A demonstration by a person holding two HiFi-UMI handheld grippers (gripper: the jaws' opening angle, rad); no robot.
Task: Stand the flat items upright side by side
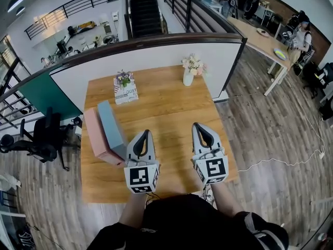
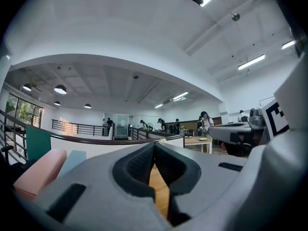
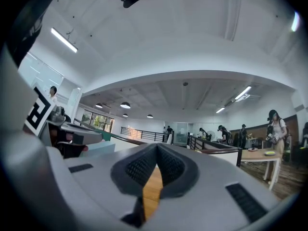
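A pink flat box (image 1: 98, 138) and a blue flat box (image 1: 112, 128) stand on edge side by side at the left of the wooden table (image 1: 166, 108). In the left gripper view the pink box (image 2: 39, 171) and the blue box (image 2: 72, 159) show at the lower left. My left gripper (image 1: 146, 133) is held level above the table, just right of the boxes, shut and empty. My right gripper (image 1: 196, 125) is level beside it, also shut with nothing in it. In the gripper views the tips of the left gripper (image 2: 154, 144) and the right gripper (image 3: 157, 146) meet.
A white vase of flowers (image 1: 189, 71) stands at the table's far right and a small printed box with a plant (image 1: 125, 90) at the far middle. A partition wall (image 1: 156, 53) backs the table. A black office chair (image 1: 41, 139) is at the left.
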